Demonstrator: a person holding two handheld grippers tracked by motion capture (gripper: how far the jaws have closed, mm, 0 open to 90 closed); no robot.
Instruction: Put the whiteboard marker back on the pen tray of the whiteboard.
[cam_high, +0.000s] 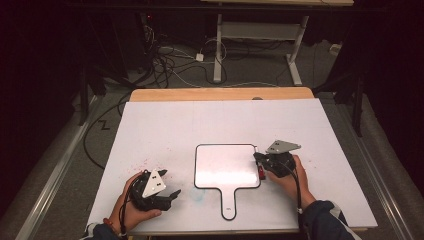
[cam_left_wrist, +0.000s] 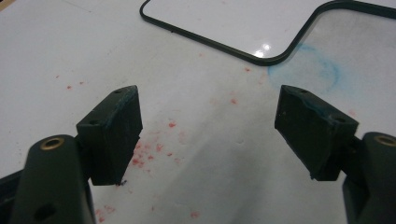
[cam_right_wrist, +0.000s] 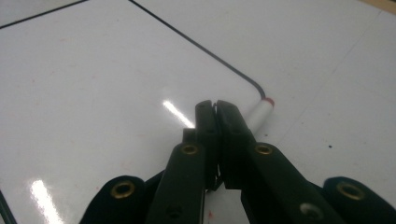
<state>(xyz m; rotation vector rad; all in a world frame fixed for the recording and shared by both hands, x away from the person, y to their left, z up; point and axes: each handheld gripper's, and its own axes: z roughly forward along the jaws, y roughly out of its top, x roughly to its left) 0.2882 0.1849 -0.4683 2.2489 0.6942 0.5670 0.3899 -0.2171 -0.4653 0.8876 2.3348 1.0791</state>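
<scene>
On the table (cam_high: 150, 130), 1 whiteboard (cam_high: 225, 167), 1 marker (cam_right_wrist: 259, 114), left fingers (cam_left_wrist: 116, 126) apart, right fingers (cam_right_wrist: 205, 126) together.

The place looked like a lab or test room set up for recording. A white sheet (cam_high: 215, 125) covered a wooden table (cam_high: 220, 94) under bright light, with darkness all round. Loose cables (cam_high: 170, 67) sprawled over the grey floor (cam_high: 250, 70), beside a white-legged desk frame (cam_high: 260, 35).
</scene>
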